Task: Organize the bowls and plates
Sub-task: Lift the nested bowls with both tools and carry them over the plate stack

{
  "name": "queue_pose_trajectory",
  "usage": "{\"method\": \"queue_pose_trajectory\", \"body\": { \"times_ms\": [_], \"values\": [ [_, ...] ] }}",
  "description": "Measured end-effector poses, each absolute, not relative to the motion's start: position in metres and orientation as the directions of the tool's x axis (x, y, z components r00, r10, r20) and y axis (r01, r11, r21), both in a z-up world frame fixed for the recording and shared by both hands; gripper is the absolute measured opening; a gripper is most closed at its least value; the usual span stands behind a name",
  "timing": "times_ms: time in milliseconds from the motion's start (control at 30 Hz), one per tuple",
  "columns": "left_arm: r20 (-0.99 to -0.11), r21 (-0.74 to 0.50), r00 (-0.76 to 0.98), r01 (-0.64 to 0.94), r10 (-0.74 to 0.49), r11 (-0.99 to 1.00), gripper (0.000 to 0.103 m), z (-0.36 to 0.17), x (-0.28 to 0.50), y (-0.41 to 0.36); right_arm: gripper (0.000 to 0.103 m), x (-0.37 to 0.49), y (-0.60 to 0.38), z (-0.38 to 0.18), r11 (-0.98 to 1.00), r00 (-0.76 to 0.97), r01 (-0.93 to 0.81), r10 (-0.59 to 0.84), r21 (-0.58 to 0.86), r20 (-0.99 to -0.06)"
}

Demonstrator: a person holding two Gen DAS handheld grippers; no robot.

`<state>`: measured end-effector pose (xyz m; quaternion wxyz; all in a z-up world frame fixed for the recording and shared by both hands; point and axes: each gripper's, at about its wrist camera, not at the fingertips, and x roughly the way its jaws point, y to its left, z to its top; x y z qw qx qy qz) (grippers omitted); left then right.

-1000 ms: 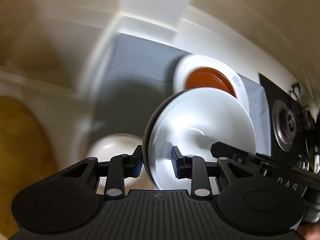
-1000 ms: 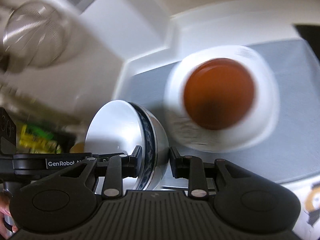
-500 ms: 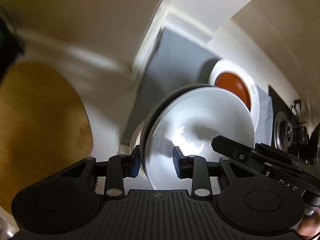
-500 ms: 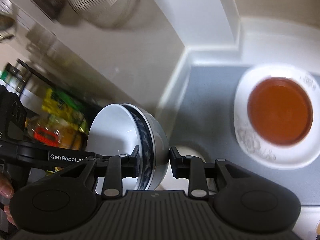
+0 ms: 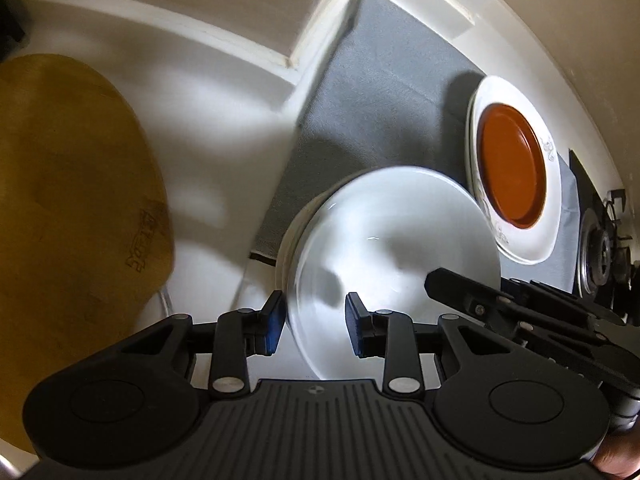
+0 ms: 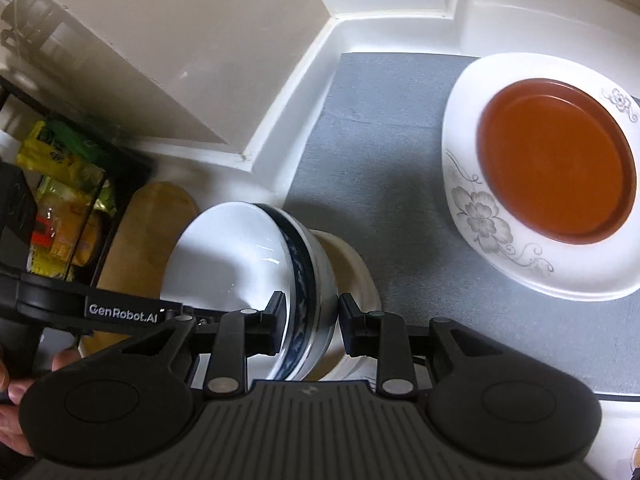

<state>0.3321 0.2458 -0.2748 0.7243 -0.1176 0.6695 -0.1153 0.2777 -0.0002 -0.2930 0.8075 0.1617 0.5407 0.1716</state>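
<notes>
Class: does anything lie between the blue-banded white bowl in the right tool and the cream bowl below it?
Nothing visible does. The blue-banded white bowl, held tilted in the right tool, hangs directly over the cream bowl at the edge of the grey mat.

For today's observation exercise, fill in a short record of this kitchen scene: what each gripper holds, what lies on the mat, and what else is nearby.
left gripper: astride the white bowl's rim
right gripper: astride the blue-banded bowl's rim
mat: grey, carries a floral plate with a brown plate in it
under the bowls: a cream dish
nearby: wooden board, stove burner
</notes>
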Motion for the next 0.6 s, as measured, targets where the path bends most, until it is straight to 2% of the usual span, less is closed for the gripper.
{"method": "queue_pose_trajectory", "body": {
  "times_ms": [33,100,233,300,333,500,600],
  "values": [
    [-0.934,-0.347,0.087,0.017,-0.348,0.938,0.033,-0.273,0.331,0.248,0.040,0.277,-0.001,-0.292,0.898,0.362,-0.108,0.435,0.427,-0.824],
    [-0.916,-0.388,0.100,0.019,-0.388,0.922,0.033,-0.269,0.329,0.253,0.040,0.276,-0.008,-0.289,0.893,0.370,-0.113,0.444,0.435,-0.816],
    [-0.909,-0.393,0.126,0.052,-0.396,0.918,0.032,-0.267,0.325,0.258,0.040,0.275,-0.024,-0.282,0.878,0.392,-0.103,0.468,0.468,-0.792],
    [-0.911,-0.384,0.137,0.070,-0.390,0.921,0.028,-0.267,0.322,0.257,0.035,0.275,-0.030,-0.282,0.865,0.396,-0.107,0.489,0.490,-0.777],
    [-0.912,-0.381,0.137,0.069,-0.387,0.922,0.028,-0.268,0.323,0.256,0.028,0.275,-0.032,-0.284,0.856,0.392,-0.100,0.503,0.508,-0.770],
    [-0.911,-0.385,0.132,0.064,-0.390,0.921,0.028,-0.274,0.326,0.255,0.016,0.275,-0.032,-0.289,0.859,0.404,-0.120,0.500,0.498,-0.766],
    [-0.910,-0.389,0.129,0.065,-0.394,0.919,0.028,-0.276,0.328,0.255,0.016,0.279,-0.042,-0.300,0.820,0.393,-0.052,0.541,0.569,-0.744]
  ]
}}
